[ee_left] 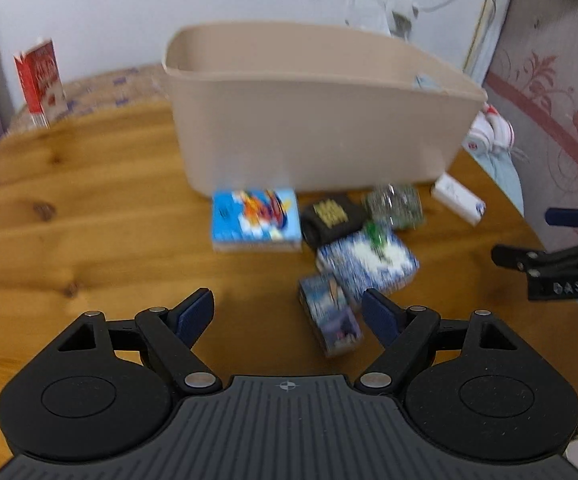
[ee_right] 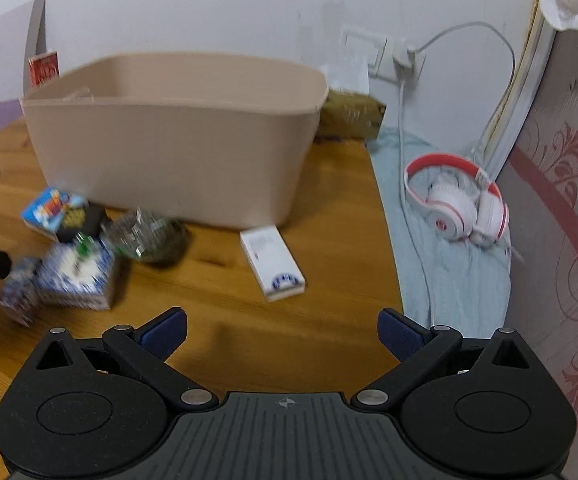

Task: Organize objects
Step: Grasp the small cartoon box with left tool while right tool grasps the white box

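Observation:
A beige plastic bin [ee_left: 313, 120] stands on the round wooden table [ee_left: 89, 220]; it also shows in the right wrist view [ee_right: 177, 152]. In front of it lie a light-blue box [ee_left: 256, 218], a black pouch [ee_left: 331, 218], a shiny crinkled packet [ee_left: 397, 202], a blue-white box [ee_left: 367, 266], a small dark-blue box [ee_left: 331, 314] and a white box [ee_left: 459, 198]. My left gripper [ee_left: 289, 312] is open and empty, just short of the small dark-blue box. My right gripper [ee_right: 283, 334] is open and empty, near the white box [ee_right: 273, 262].
A red book [ee_left: 39, 80] stands at the table's far left. White-and-red headphones [ee_right: 457, 200] lie on a pale blue cloth [ee_right: 457, 272] to the right of the table, beside a cable and wall socket [ee_right: 403, 58]. A brown packet [ee_right: 351, 116] lies behind the bin.

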A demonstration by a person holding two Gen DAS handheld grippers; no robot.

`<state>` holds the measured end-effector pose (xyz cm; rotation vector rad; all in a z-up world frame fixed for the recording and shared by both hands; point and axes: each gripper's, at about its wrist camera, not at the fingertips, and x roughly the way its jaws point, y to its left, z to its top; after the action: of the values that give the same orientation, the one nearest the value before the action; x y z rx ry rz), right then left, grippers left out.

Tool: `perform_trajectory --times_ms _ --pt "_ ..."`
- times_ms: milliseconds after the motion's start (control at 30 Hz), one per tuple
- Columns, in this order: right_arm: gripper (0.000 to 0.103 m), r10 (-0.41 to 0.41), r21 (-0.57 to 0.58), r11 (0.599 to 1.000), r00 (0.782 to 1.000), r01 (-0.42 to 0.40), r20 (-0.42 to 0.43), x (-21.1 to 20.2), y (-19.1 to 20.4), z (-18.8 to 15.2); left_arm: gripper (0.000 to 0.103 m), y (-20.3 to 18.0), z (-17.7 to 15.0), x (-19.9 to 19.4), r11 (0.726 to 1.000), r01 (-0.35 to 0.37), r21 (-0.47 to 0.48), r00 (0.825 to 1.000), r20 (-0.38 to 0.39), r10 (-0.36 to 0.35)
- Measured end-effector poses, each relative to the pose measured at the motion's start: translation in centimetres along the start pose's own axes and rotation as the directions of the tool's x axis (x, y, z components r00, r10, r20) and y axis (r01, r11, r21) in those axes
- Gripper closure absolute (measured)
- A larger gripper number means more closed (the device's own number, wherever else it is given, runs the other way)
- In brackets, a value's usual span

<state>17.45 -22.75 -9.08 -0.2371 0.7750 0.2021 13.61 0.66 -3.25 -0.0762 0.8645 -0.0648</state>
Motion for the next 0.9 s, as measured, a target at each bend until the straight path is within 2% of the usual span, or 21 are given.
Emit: perform_trajectory --times_ms 167,300,500,633,700,733,767,800,833,867,900 --pt "0.0 -0.013 -0.019 1.0 0.999 0.012 -0.032 2.0 -0.3 -0.7 0.02 -0.4 -0.7 1.1 1.0 0.019 -0.004 0.999 -0.039 -0.019" --pt "0.0 -0.01 -0.006 1.0 0.999 0.01 -0.03 3.0 -0.6 -0.6 0.023 -0.6 -0.6 2.2 1.0 -0.001 0.0 0.998 -0.069 0.001" --pt "0.0 0.026 0.027 0.999 1.0 -0.026 0.013 4.4 -1.3 0.0 0.028 -0.4 -0.1 2.8 1.0 -0.014 0.005 0.999 -0.048 0.014" --pt "0.001 0.05 0.041 0.998 0.998 -0.051 0.04 5.3 -1.4 0.4 0.033 -1.0 -0.1 3.2 0.995 -0.059 0.078 0.998 -0.029 0.062" --pt "0.009 0.063 0.05 0.997 0.997 -0.065 0.048 5.7 -1.5 0.7 0.039 -1.1 -0.1 3.2 0.995 -0.051 0.09 0.998 -0.02 0.053" --pt "0.02 0.076 0.054 0.995 0.996 -0.079 0.054 5.7 -1.4 0.9 0.047 -1.1 0.0 3.2 0.994 -0.051 0.092 0.998 -0.018 0.053" --pt "0.028 0.087 0.055 0.994 0.995 -0.09 0.056 5.8 -1.3 1.1 0.051 -1.0 0.1 3.2 0.995 -0.051 0.091 0.999 -0.014 0.052" --pt "0.031 0.094 0.053 0.994 0.994 -0.097 0.057 5.8 -1.2 1.3 0.061 -0.9 0.2 3.1 0.995 -0.051 0.088 0.999 -0.01 0.052" --pt "0.04 0.094 0.046 0.994 0.994 -0.097 0.057 5.7 -1.0 1.5 0.069 -0.9 0.2 3.1 0.995 -0.052 0.085 0.999 -0.009 0.053" --pt "0.052 0.098 0.032 0.994 0.993 -0.1 0.059 5.6 -0.6 1.6 0.071 -0.8 0.3 3.1 0.995 -0.051 0.084 0.999 -0.007 0.052" --pt "0.058 0.107 0.022 0.994 0.992 -0.108 0.06 5.5 -0.4 1.7 0.075 -0.8 0.2 3.0 0.995 -0.047 0.091 0.999 -0.006 0.048"
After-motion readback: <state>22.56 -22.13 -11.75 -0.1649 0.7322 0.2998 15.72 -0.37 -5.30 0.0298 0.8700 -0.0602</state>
